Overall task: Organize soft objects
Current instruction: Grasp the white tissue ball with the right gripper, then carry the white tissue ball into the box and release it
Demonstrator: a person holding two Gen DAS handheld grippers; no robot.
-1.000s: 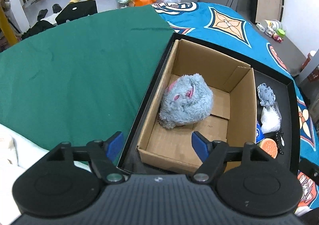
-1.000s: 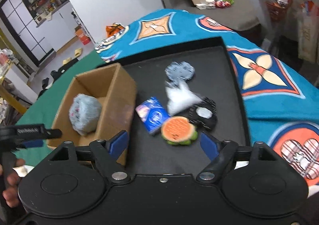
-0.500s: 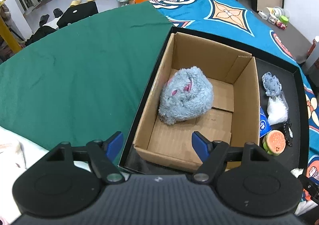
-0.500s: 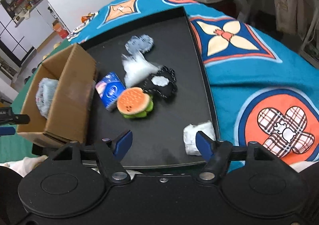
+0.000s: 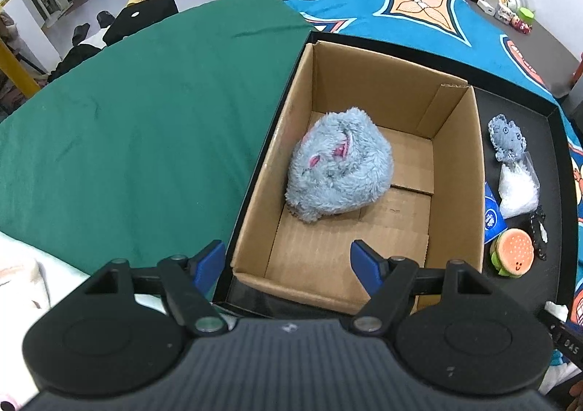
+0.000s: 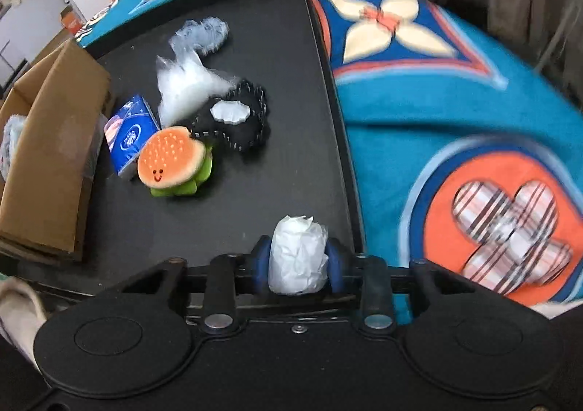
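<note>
A cardboard box (image 5: 455,170) stands at the left end of a black tray (image 6: 255,174) and holds a grey furry plush (image 5: 340,165). My left gripper (image 5: 288,259) is open and empty, above the box's near edge. My right gripper (image 6: 298,259) is shut on a crumpled white tissue wad (image 6: 297,254) at the tray's near right corner. On the tray lie a burger plush (image 6: 173,161), a blue tissue pack (image 6: 129,135), a black felt piece (image 6: 237,119), a white stuffing bag (image 6: 186,81) and a grey-blue plush (image 6: 207,31). The box also shows in the right wrist view (image 6: 47,152).
The tray sits on a blue patterned cloth (image 6: 455,101) beside a green cloth (image 5: 127,119). A white cloth (image 5: 22,272) lies at the near left. Small bottles (image 5: 510,8) stand on a grey surface far right.
My right gripper has moved down to the tray's near right corner and closed on the white tissue wad. My left gripper has drifted slightly, staying open over the box.
</note>
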